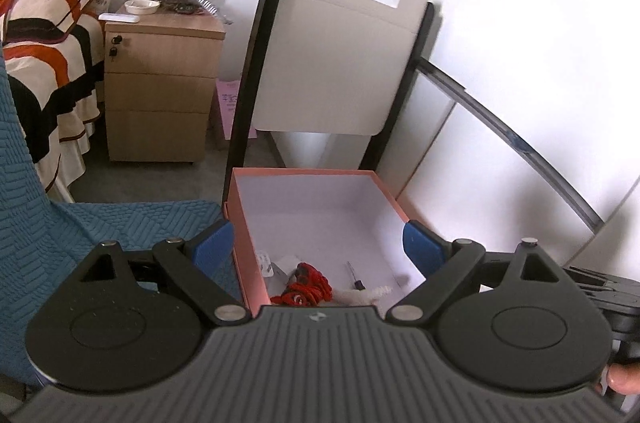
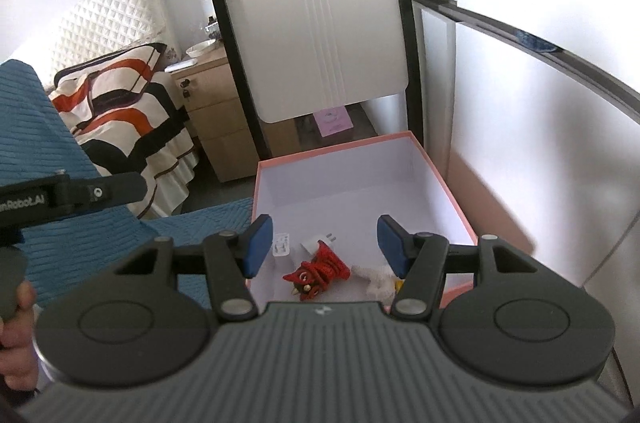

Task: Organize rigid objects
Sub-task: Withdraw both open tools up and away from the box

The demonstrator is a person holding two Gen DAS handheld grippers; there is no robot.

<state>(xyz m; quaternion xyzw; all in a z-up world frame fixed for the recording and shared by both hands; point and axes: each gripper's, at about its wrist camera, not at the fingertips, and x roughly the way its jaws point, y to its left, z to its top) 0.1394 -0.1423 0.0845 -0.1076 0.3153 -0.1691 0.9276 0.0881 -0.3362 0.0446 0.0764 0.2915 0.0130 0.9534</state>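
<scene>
The pink box (image 2: 448,183) is set on the blue quilted cover (image 2: 120,239), presumably as the bin for sorting. At its 6 o'clock end are gathered a red lion-head charm (image 2: 320,273), a white plug adapter (image 2: 314,245) and a blister pack (image 2: 281,245). Both the left gripper (image 1: 318,243) and the right gripper (image 2: 325,245) are held wide open, empty, above it. "nRobot.AI" is read at 9 o'clock.
</scene>
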